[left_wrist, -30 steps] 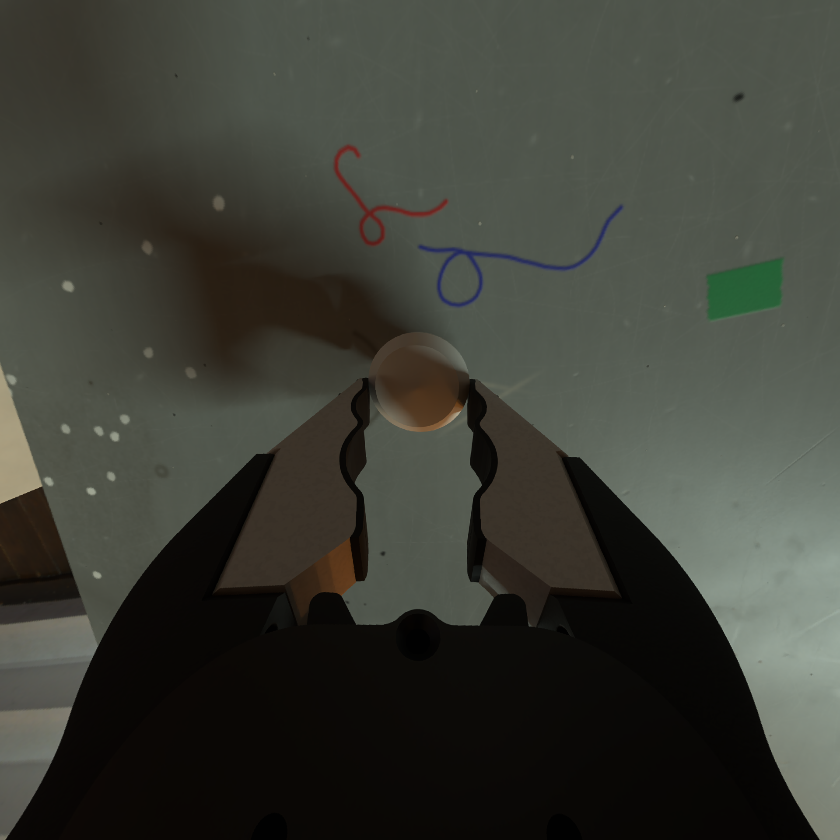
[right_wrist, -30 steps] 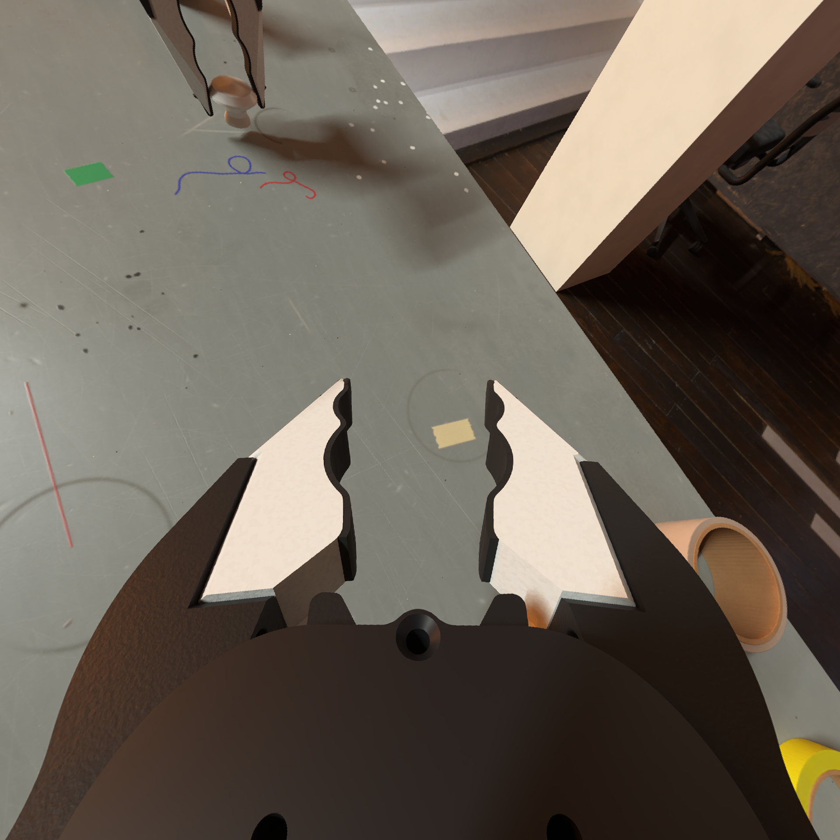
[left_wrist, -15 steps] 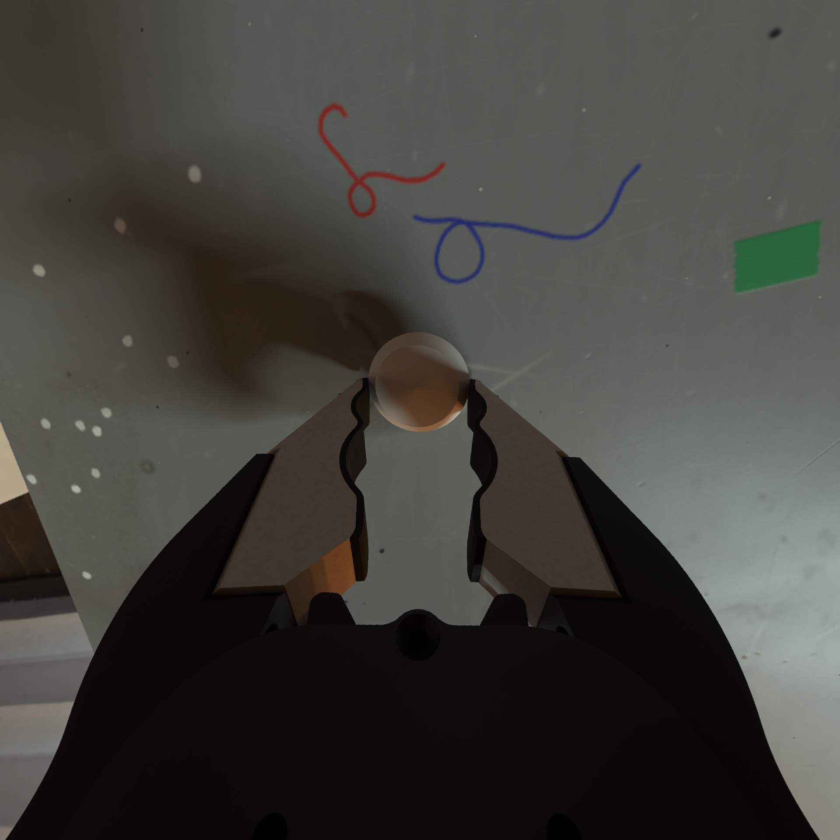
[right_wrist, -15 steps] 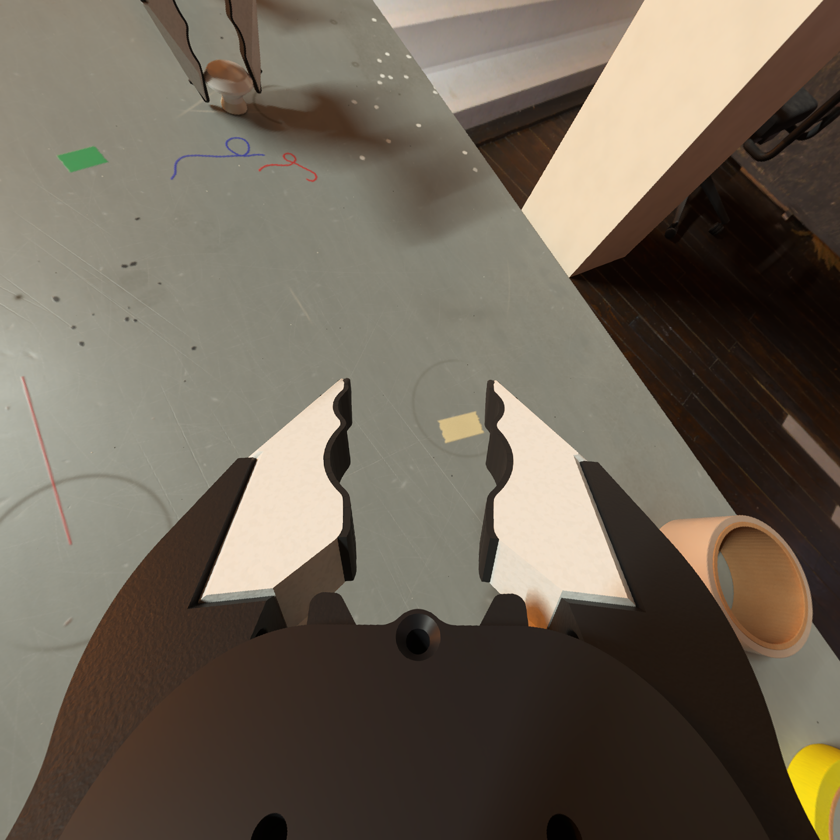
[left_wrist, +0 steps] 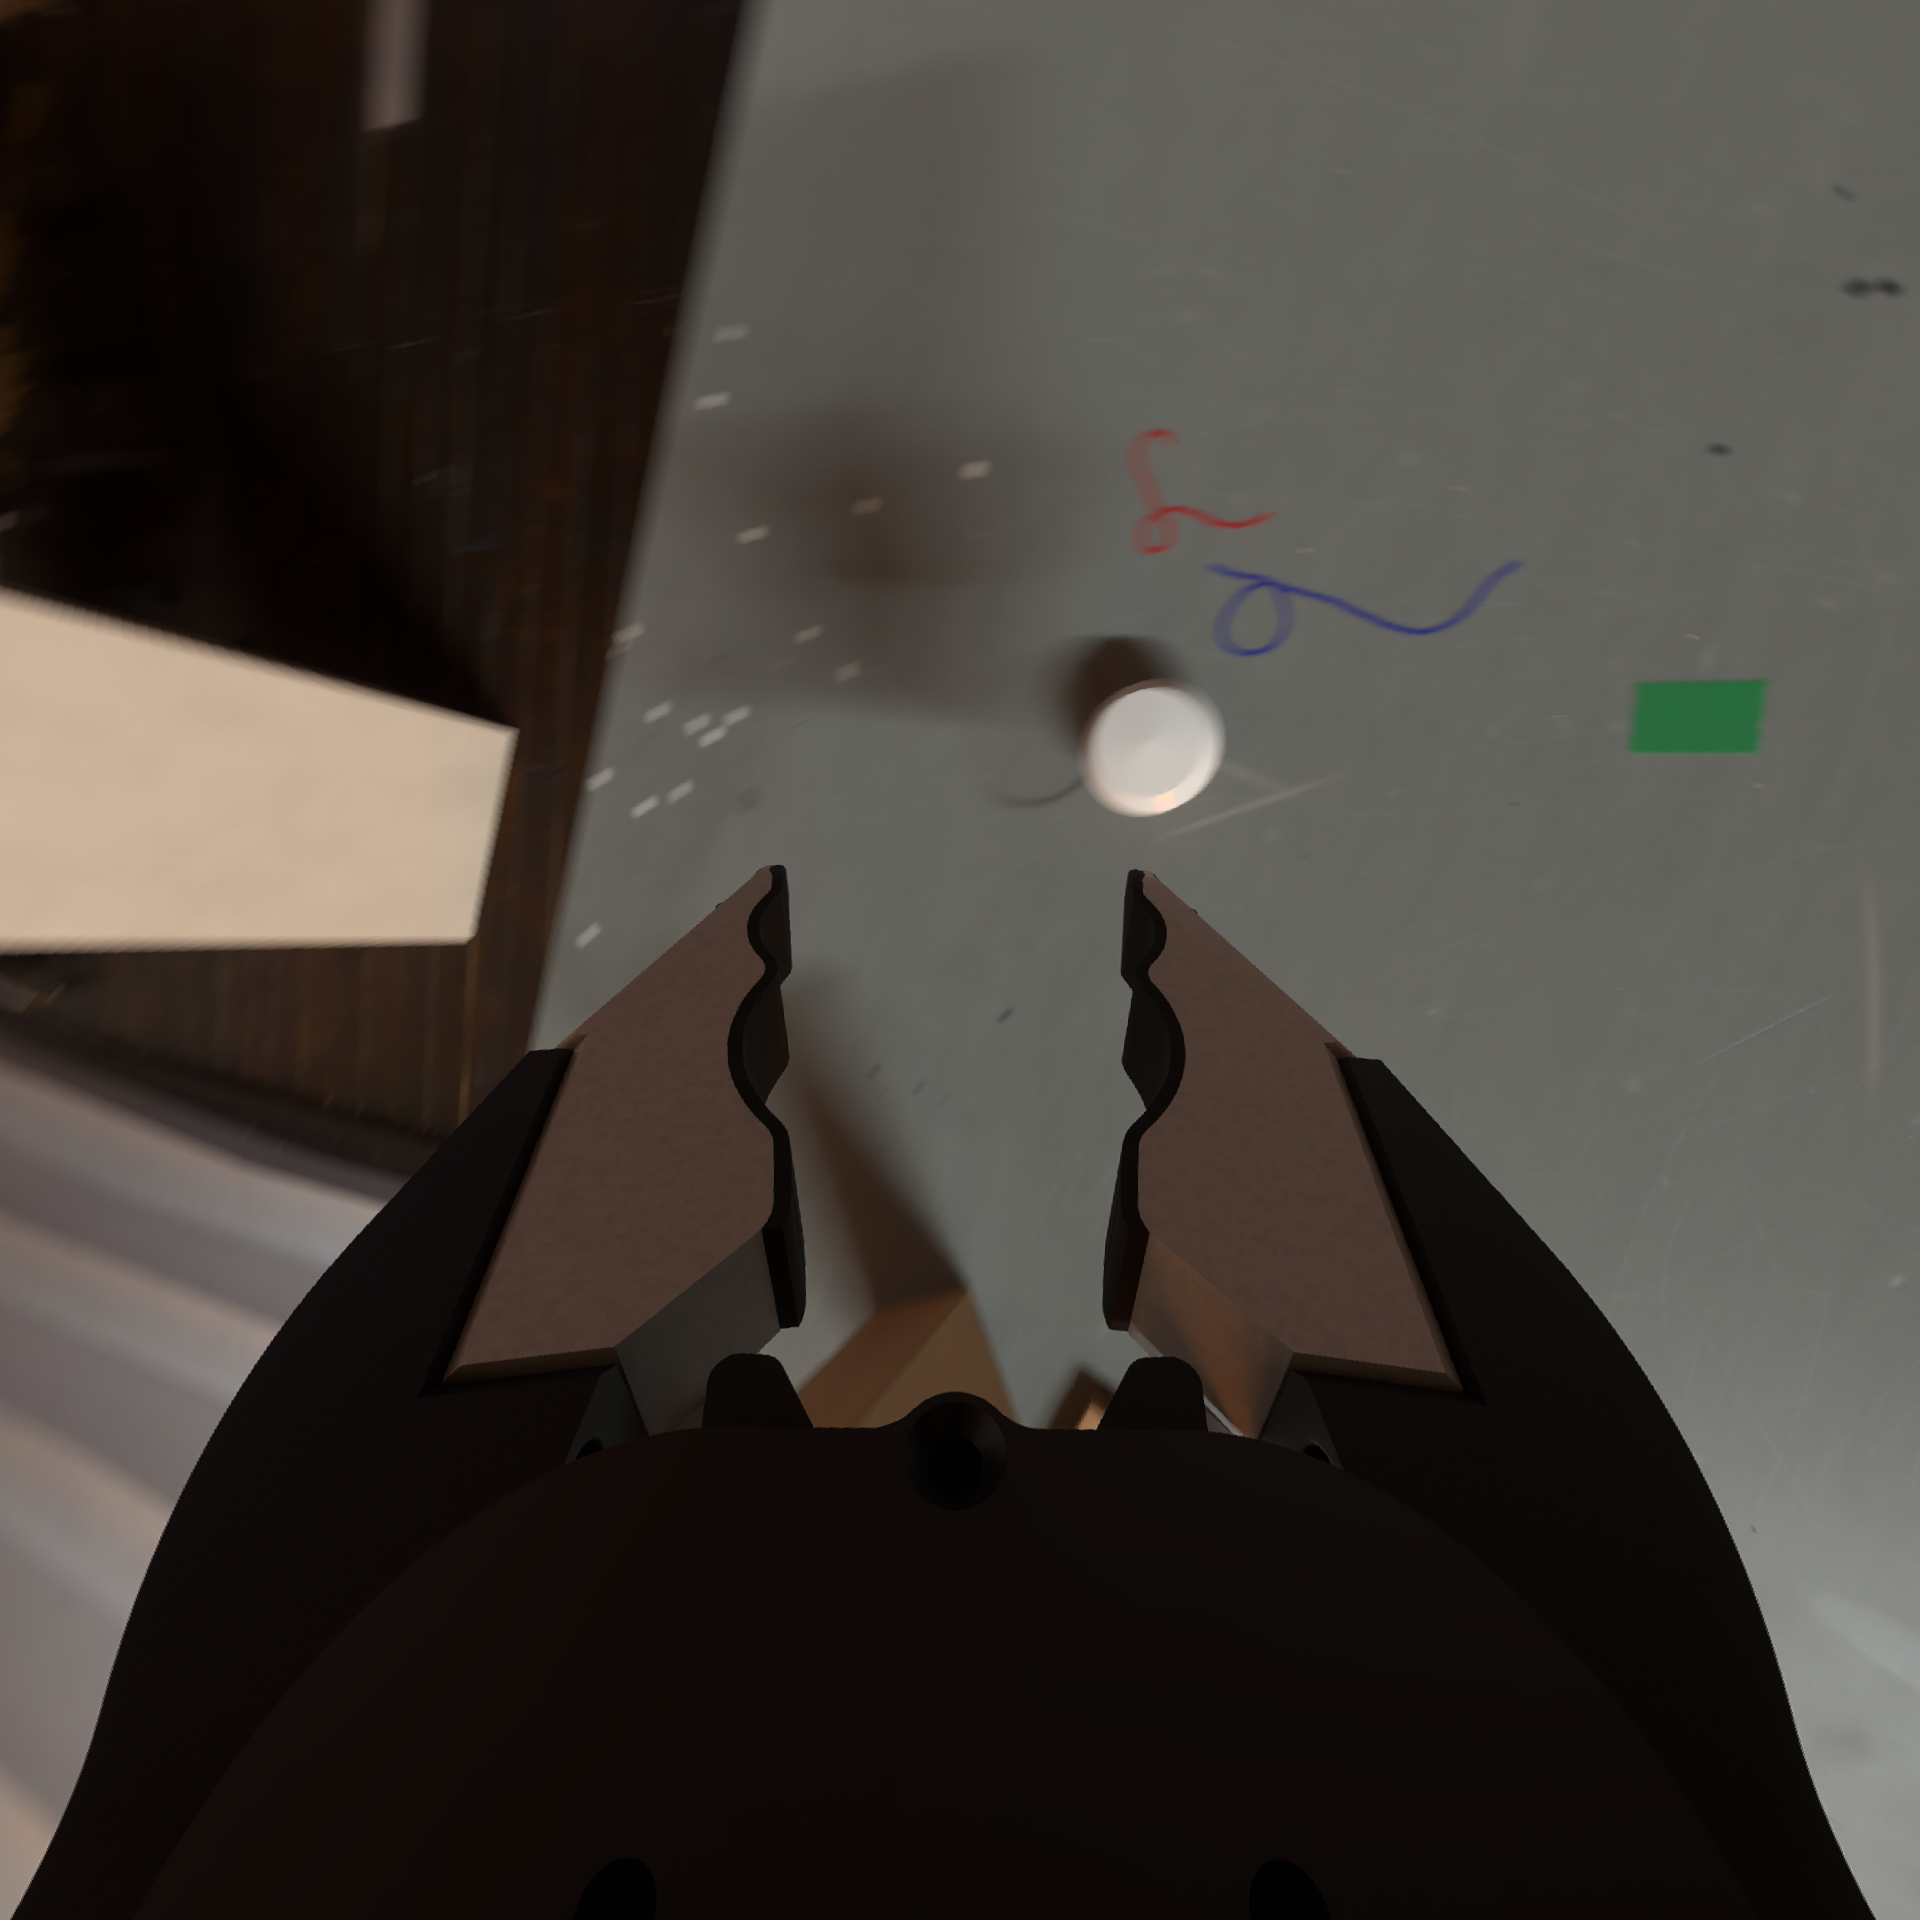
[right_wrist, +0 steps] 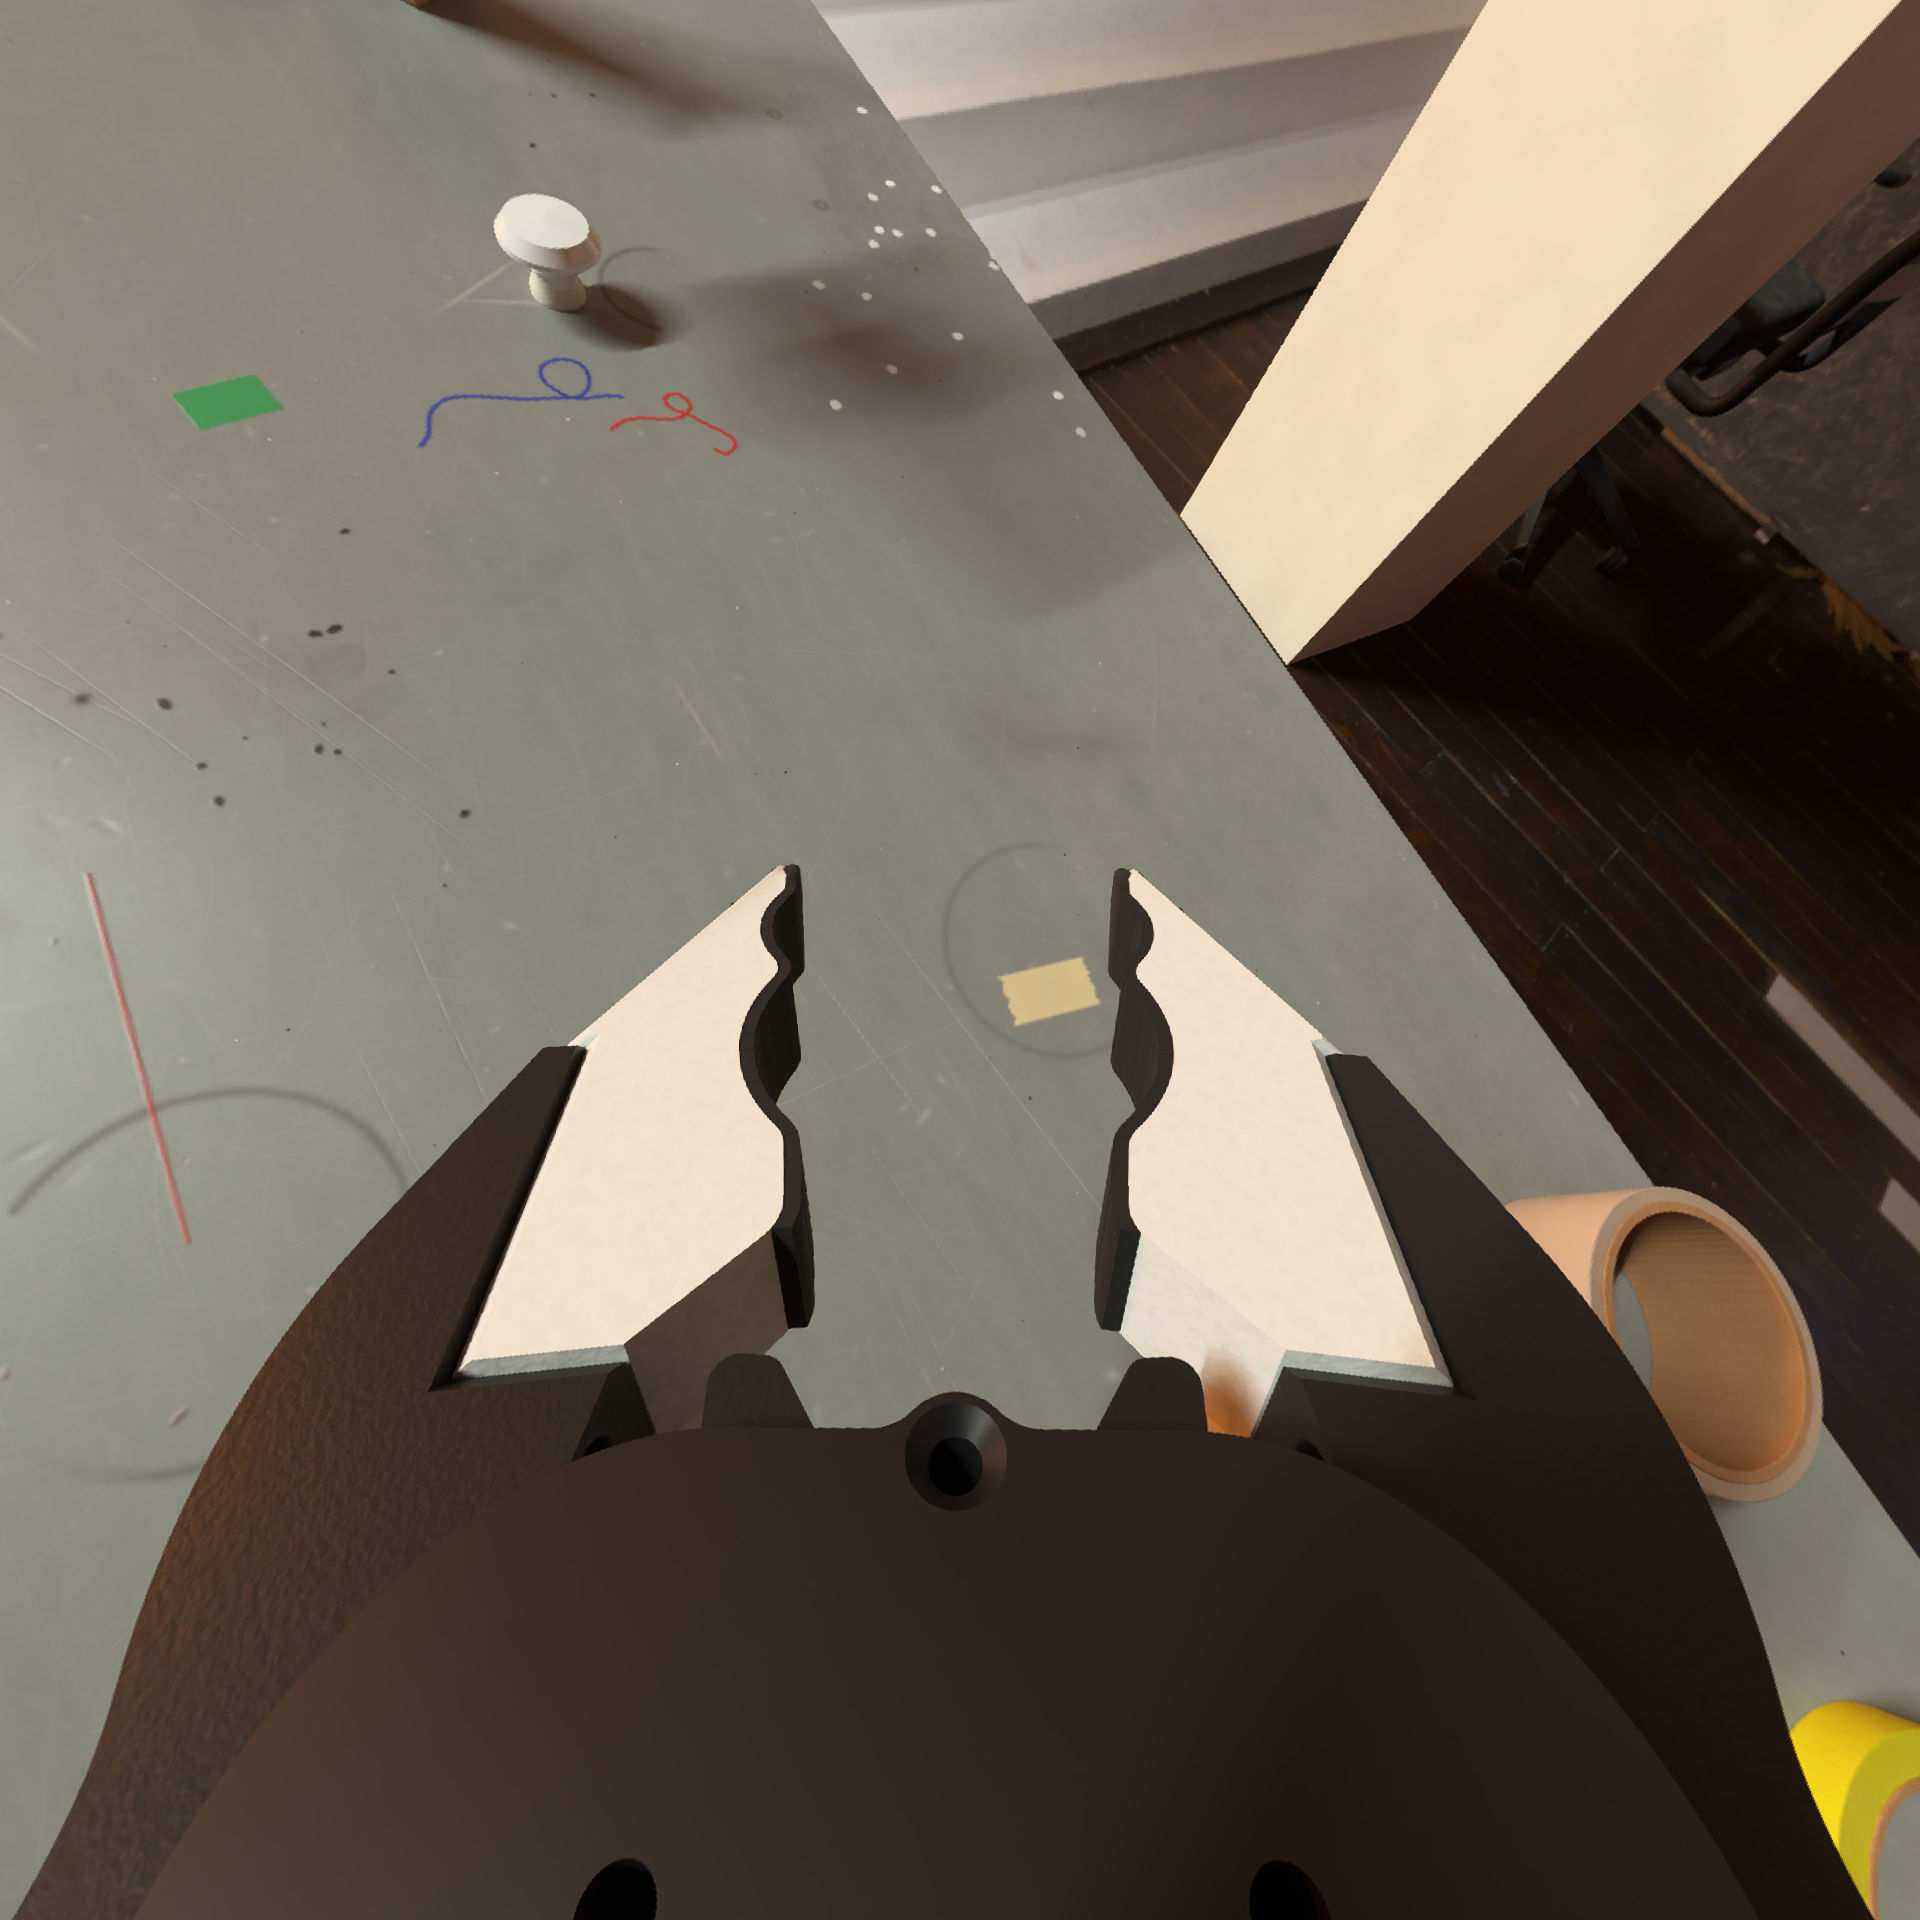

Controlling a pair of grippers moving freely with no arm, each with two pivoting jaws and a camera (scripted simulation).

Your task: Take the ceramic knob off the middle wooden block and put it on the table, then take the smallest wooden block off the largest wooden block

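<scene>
The ceramic knob (right_wrist: 548, 249) stands upright near the table's (right_wrist: 727, 644) far edge; both grippers, left (left_wrist: 954, 875) and right (right_wrist: 954, 873), gape wide and empty. Next, seemingly, the smallest block, barely visible

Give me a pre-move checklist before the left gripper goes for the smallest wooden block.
1. Ceramic knob set on the table, upright on its stem: ok.
2. Left gripper open and clear of the knob: ok.
3. Right gripper open, nothing between its fingers: ok.
4. Knob away from the table edge: ok.
5. Smallest block located: cannot tell; only tan wooden surfaces show behind the left fingers.
6. Tape rolls clear of the path: cannot tell, since the block's place is unseen.
</scene>
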